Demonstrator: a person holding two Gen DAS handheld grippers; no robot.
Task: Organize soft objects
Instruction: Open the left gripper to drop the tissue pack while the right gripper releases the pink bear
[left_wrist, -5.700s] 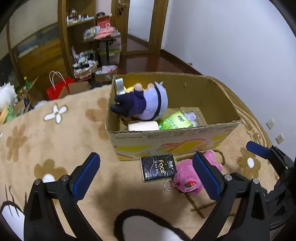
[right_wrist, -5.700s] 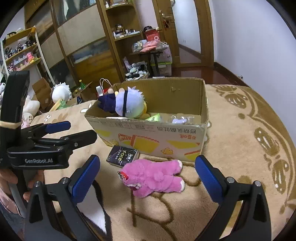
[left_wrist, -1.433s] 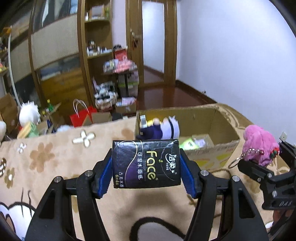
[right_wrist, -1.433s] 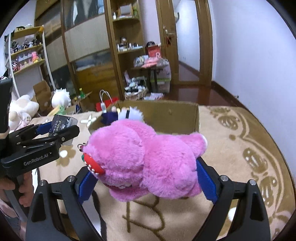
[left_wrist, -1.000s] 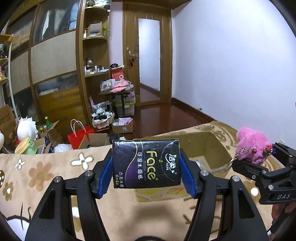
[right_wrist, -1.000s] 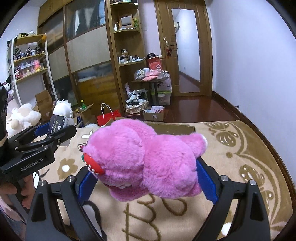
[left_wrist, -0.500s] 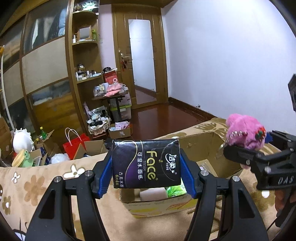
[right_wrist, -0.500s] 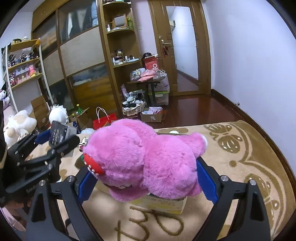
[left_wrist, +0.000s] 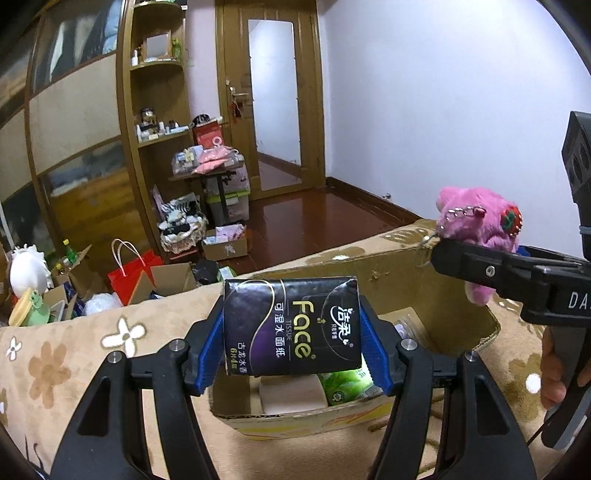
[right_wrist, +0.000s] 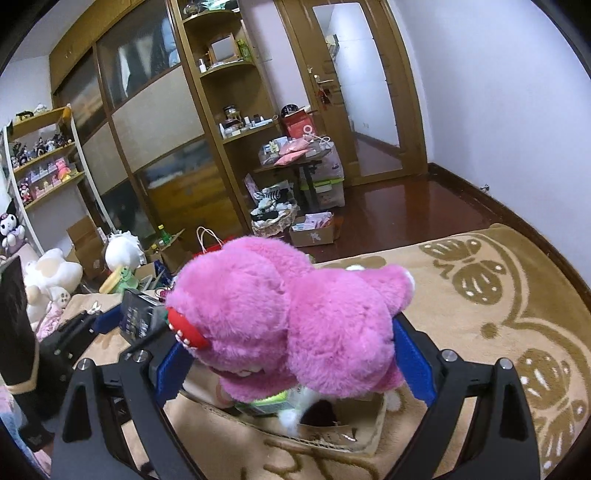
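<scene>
Pink plush (right_wrist: 295, 317), shaggy and rounded, red strawberry patch on its face, clamped between the blue pads of the right gripper (right_wrist: 291, 354) and held in the air over the box (left_wrist: 458, 291). Bead chain and ring dangling from the plush in the left view (left_wrist: 476, 225), above the box's far right corner.

Tissue pack (left_wrist: 291, 325), a dark glossy soft-sided block with gold lettering, squeezed flat-on between the ribbed blue pads of the left gripper (left_wrist: 291, 332), likewise held above the box, over its near left part. Same pack seen edge-on in the right view (right_wrist: 138, 317), left of the plush.

Box: open-topped corrugated cardboard, plain brown walls, yellow print on the near outer face. Inside, below the tissue pack: a pale smooth block (left_wrist: 291, 395) and a green crinkly pack (left_wrist: 343, 384) side by side against the near wall. Through the right view, under the plush, a green-edged pack (right_wrist: 266, 402) and something white and fuzzy (right_wrist: 295, 410) in the box; kind not clear.

Under the box, a tan pile rug (left_wrist: 66, 354) with brown and white flowers on the left, brown scroll motifs right of the box (right_wrist: 480, 280). Beyond the box's far wall: polished dark wood floor (left_wrist: 317, 214), red paper bag (left_wrist: 133, 269), curved wooden shelves (left_wrist: 155, 122).
</scene>
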